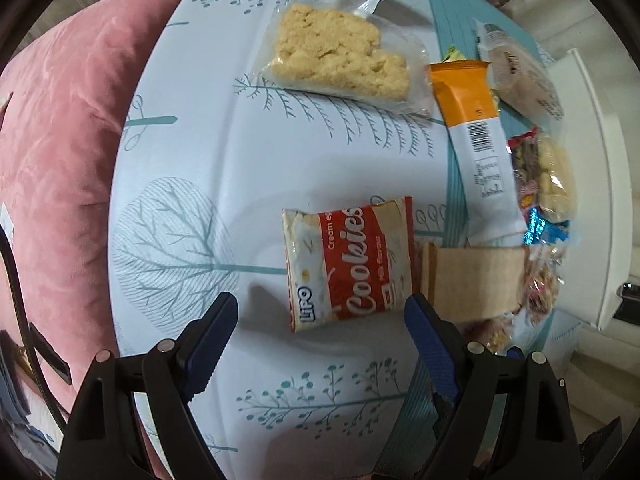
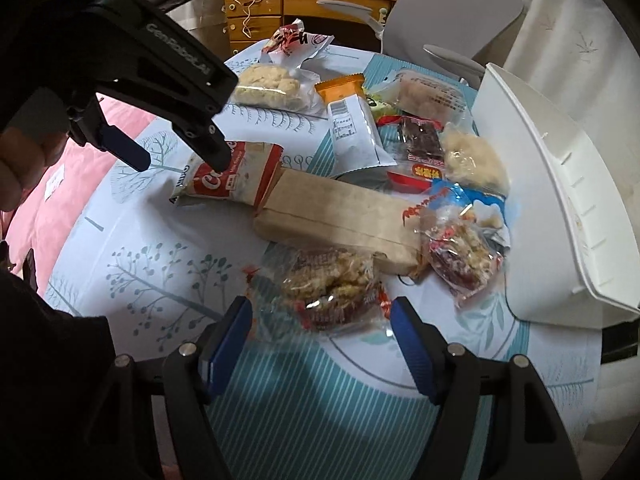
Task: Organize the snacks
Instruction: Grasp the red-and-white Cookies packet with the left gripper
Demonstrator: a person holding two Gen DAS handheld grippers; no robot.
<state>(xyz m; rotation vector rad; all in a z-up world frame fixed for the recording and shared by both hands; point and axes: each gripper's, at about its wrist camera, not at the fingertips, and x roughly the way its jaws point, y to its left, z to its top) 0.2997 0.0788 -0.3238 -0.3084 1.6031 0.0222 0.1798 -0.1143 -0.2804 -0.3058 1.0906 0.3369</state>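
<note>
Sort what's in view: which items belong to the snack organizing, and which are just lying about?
Job:
Lipo cookies packet
brown paper packet
orange-topped wrapper
white bin
left hand-held gripper
right hand-held gripper

Lying about:
pink cushion
wooden drawers

Looking steeply down, close over the cookies packet (image 1: 347, 263) from the left wrist, lower and seemingly farther from the right, both sharing packet (image 2: 232, 172) and brown box (image 2: 340, 220).

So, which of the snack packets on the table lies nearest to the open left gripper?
The red-and-white Lipo cookies packet: it lies just ahead of the left gripper, unlike the pale crumbly bar in clear wrap farther away.
</note>
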